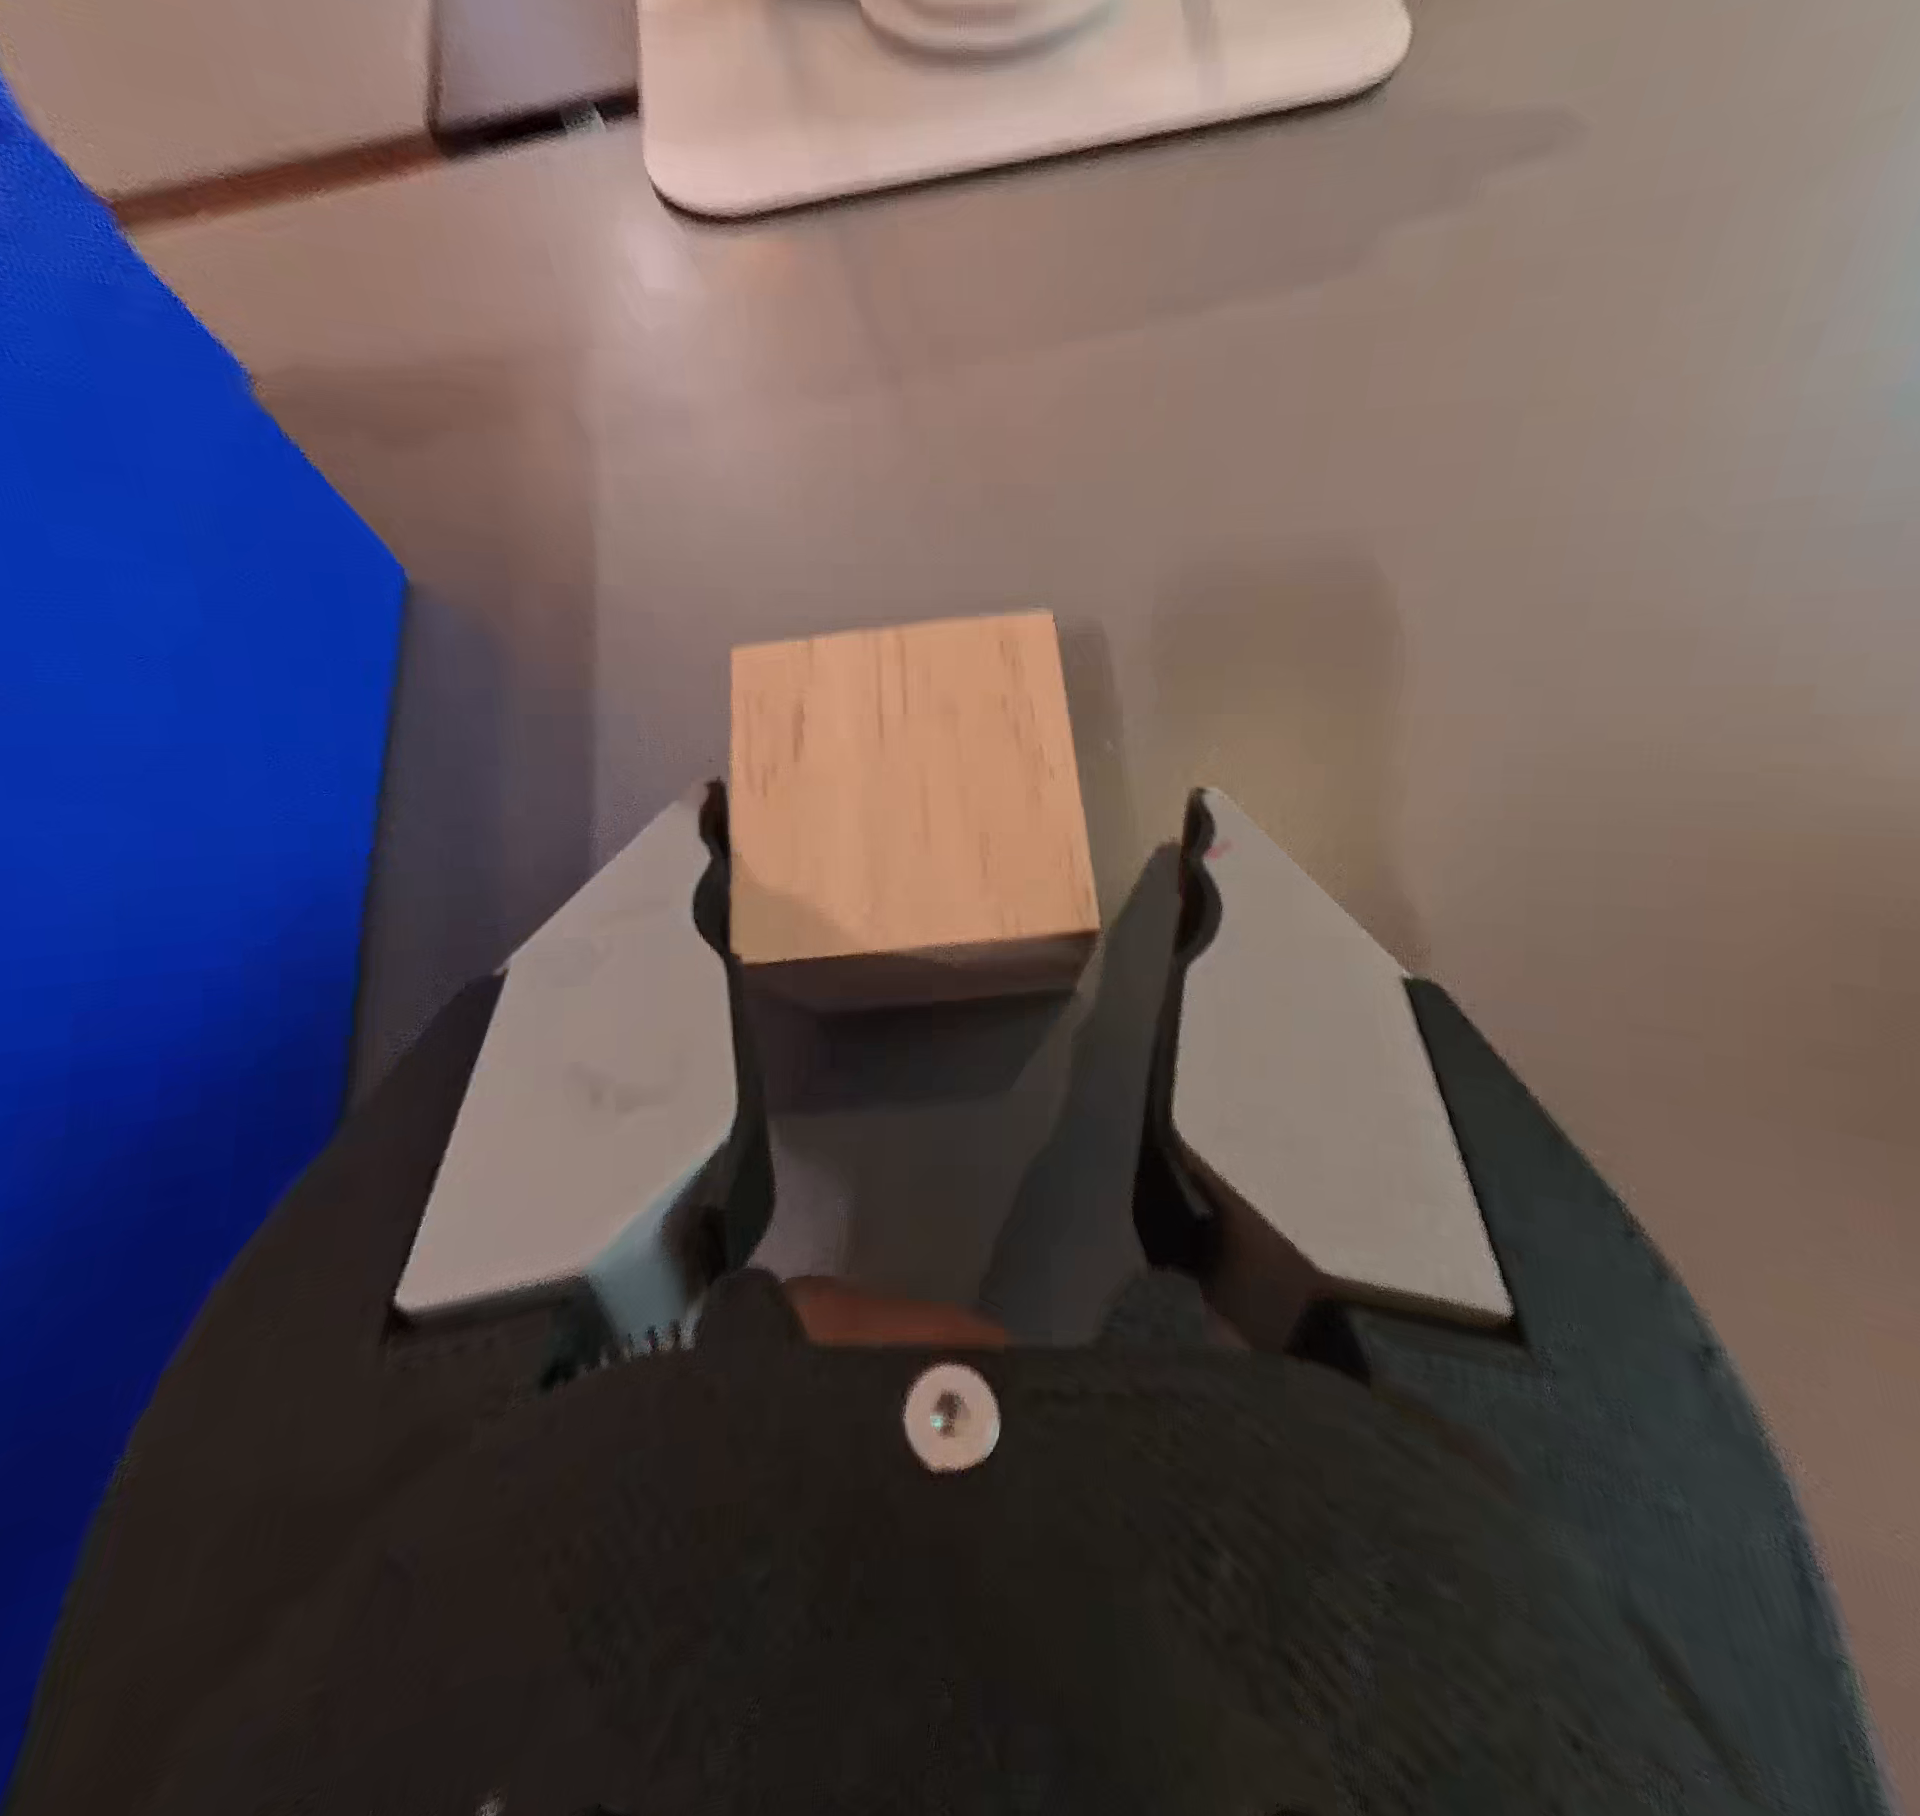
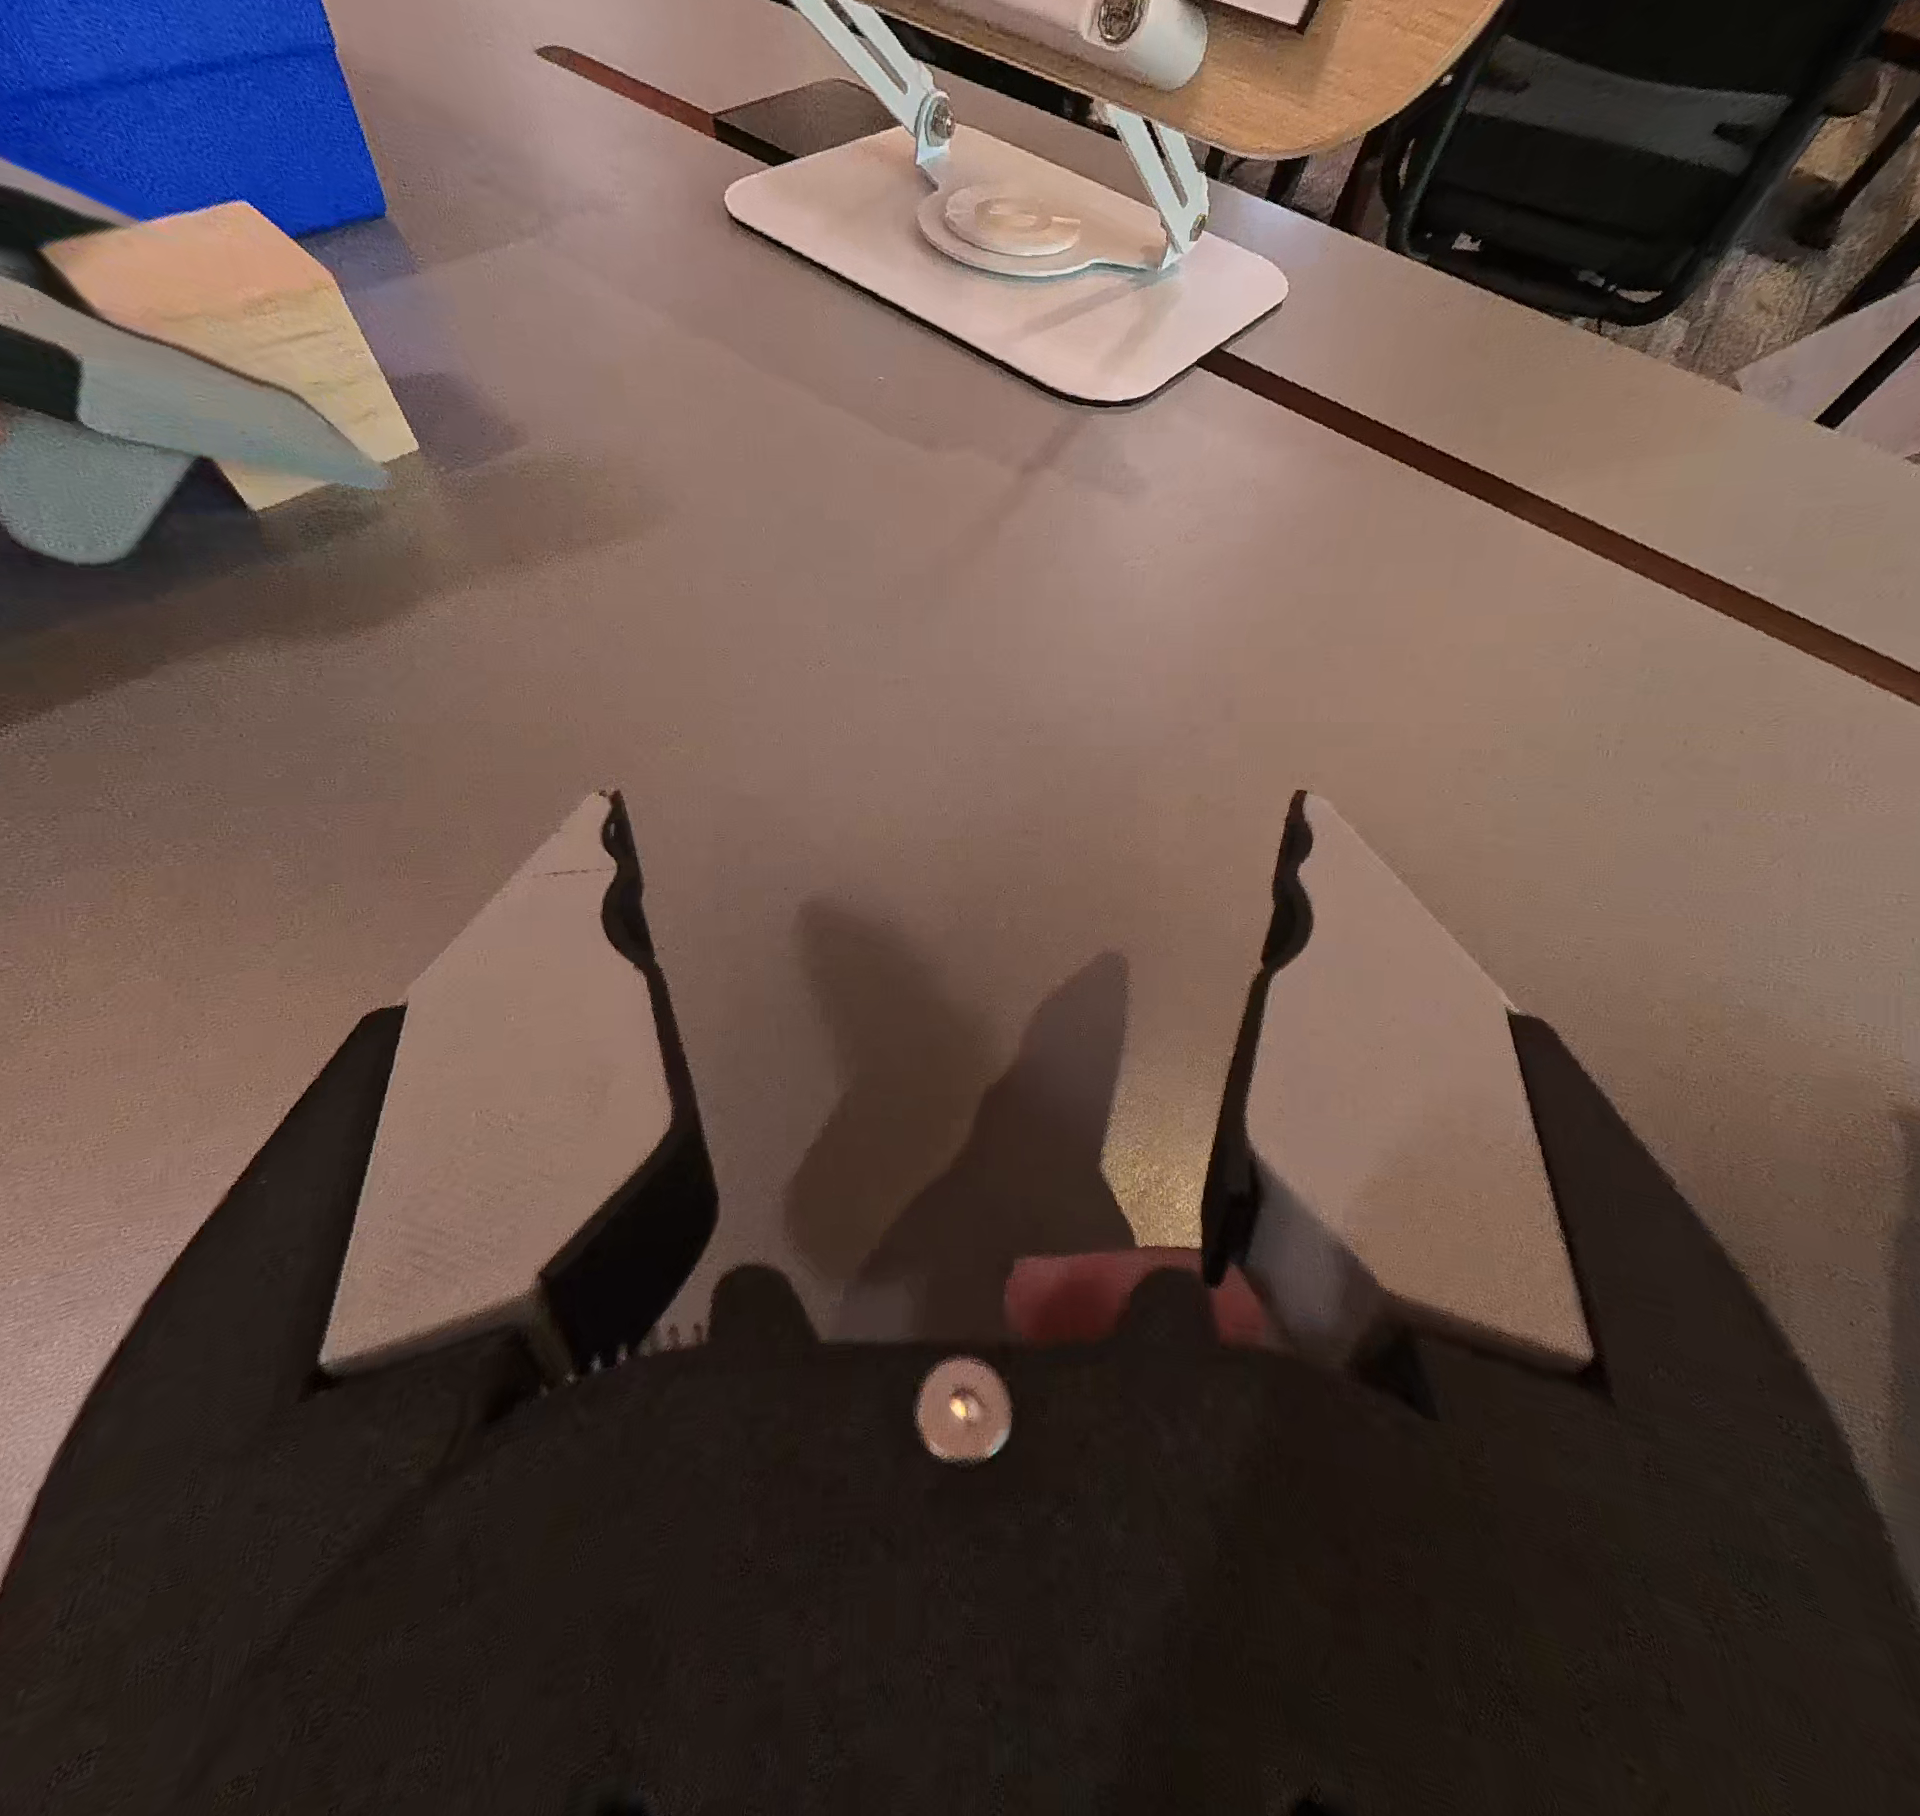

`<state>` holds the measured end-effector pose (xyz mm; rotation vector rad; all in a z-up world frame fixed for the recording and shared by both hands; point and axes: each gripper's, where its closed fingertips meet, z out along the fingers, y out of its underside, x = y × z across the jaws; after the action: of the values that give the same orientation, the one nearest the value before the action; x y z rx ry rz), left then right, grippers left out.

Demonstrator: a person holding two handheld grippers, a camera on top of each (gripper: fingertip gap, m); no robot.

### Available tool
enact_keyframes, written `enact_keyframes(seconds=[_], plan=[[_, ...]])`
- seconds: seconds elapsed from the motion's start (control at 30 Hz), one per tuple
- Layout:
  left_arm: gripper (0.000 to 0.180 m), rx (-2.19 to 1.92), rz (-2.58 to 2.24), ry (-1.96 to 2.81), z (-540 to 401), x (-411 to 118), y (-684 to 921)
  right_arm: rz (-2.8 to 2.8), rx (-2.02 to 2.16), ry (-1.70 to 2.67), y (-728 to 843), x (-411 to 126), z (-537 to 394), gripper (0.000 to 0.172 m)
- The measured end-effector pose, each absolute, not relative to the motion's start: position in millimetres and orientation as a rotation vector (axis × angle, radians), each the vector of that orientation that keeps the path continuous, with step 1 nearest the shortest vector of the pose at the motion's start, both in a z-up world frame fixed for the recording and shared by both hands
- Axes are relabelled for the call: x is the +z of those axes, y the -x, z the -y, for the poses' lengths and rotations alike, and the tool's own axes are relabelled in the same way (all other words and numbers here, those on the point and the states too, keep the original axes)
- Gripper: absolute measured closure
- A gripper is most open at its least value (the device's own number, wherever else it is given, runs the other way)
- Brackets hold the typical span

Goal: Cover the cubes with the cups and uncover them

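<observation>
A pale wooden cube with visible grain (image 1: pixel 904 790) is seen standing on the matt grey-brown worktop (image 1: pixel 1351 416), between the spread fingers of the left tool (image 1: pixel 951 810). The left-hand pad (image 1: pixel 715 862) lies against or just beside the cube's side; a clear gap is seen between the cube and the right-hand pad (image 1: pixel 1195 862), so the cube is not pinched. The right tool (image 2: pixel 951 821) is held spread wide over bare worktop, with nothing between its fingers, well apart from the cube.

The cube is judged to be light, rigid and not fragile. Its flat, dry wooden faces should give a firm hold, best taken on two opposite side faces, squarely and near mid-height, so that it does not twist.

No cup can be made out in either view. A blue surface (image 1: pixel 156 623) is cut off at the left edge and cannot be identified. A white flat-based stand (image 2: pixel 1018 280) sits at the far side of the worktop; what it carries is cropped. The left wrist view is blurred. The cube's lower edge is hidden behind the tool.
</observation>
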<state>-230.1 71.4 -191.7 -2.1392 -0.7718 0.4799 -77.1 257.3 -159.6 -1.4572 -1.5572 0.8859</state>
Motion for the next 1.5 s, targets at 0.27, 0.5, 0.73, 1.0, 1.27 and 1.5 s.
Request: enact_keyframes(seconds=[0.27, 0.5, 0.73, 1.0, 1.27, 1.5], plan=[[0.112, 0.324, 0.671, 2.104, -82.2, -185.7, 221.0, 1.607, 0.947, 1.407, 72.7, -157.1, -241.0, 0.067], [0.112, 0.605, 0.035, 1.779, -135.8, -107.3, 151.9, 1.624, 1.583, 1.464, 64.9, -135.1, -191.8, 0.064], [0.112, 0.588, -0.388, 1.634, -165.8, -99.6, 60.3, 1.553, 2.128, 1.455, 50.3, -101.0, -164.6, 0.071], [0.112, 0.441, -0.568, 1.665, -175.1, -122.7, 16.6, 1.648, 2.17, 1.352, 43.8, -100.5, -138.6, 0.109], [0.113, 0.498, -0.593, 1.689, -175.9, -134.8, 23.2, 1.71, 2.007, 1.357, 47.0, -113.3, -140.4, 0.109], [0.113, 0.533, -0.624, 1.686, -176.1, -137.9, 23.1, 1.723, 1.971, 1.354, 45.9, -117.1, -140.7, 0.11]])
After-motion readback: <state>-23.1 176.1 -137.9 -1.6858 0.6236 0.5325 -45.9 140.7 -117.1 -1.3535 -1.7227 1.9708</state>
